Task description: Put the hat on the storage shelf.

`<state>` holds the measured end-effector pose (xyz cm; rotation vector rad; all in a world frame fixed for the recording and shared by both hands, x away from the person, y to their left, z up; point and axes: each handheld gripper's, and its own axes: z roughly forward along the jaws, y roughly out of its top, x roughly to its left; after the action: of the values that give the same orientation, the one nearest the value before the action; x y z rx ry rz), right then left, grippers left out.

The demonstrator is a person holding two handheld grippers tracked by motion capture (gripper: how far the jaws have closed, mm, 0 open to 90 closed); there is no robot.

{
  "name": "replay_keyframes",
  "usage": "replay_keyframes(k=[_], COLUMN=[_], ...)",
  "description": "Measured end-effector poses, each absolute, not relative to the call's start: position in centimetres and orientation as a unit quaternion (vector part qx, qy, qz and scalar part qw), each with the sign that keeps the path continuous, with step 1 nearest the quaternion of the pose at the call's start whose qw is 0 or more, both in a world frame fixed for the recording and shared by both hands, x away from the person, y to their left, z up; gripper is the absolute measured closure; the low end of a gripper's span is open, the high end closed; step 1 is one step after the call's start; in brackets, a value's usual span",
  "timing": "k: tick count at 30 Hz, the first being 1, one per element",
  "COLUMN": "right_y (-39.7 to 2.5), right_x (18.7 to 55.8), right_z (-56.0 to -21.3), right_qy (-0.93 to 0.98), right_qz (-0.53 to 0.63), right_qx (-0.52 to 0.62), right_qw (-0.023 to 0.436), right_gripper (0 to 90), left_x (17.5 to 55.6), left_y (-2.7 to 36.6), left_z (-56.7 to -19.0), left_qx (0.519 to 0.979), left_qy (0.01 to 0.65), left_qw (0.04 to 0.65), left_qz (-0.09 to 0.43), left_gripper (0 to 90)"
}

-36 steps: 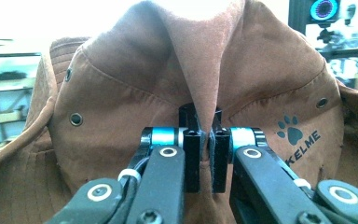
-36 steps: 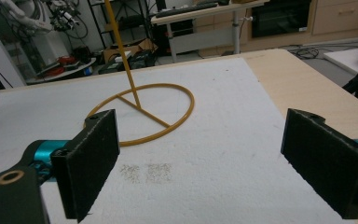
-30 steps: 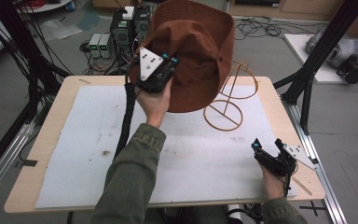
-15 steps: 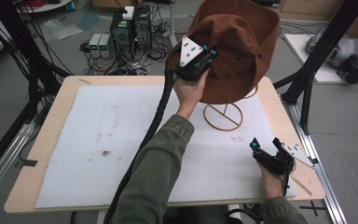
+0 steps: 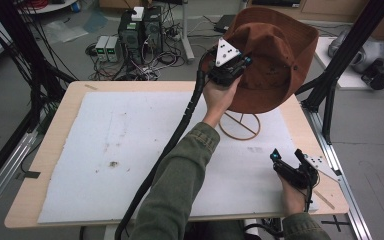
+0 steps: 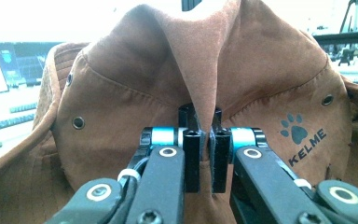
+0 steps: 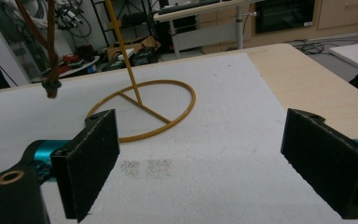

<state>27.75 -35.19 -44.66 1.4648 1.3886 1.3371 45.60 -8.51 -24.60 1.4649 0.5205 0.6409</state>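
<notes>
Two grippers: left gripper point(image 5: 230, 67) with fingers closed tight on a fold of the brown hat point(image 5: 275, 60), high above the wire stand point(image 5: 240, 125); right gripper point(image 5: 292, 167) wide open, empty, low over the counter point(image 5: 70, 100). Lower hat slowly, crown centred on stand

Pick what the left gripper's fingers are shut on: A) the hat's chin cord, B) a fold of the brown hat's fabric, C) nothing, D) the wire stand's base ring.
B: in the left gripper view, the left gripper has its fingers pinched on a raised fold of the brown hat, held above the wire stand.
</notes>
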Motion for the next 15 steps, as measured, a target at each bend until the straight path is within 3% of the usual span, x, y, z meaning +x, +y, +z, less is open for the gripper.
replay_keyframes(k=[15], right_y=[-34.4], right_x=[28.1], right_z=[-44.7], right_qy=[0.545], right_qz=[0.518], right_qx=[0.560], right_qw=[0.348], right_gripper=[10.7], left_x=[46.3], left_y=[-9.3], left_z=[-26.1], left_qx=[0.713], left_qy=[0.237], left_qw=[0.608], left_qz=[0.256], left_gripper=[87.0])
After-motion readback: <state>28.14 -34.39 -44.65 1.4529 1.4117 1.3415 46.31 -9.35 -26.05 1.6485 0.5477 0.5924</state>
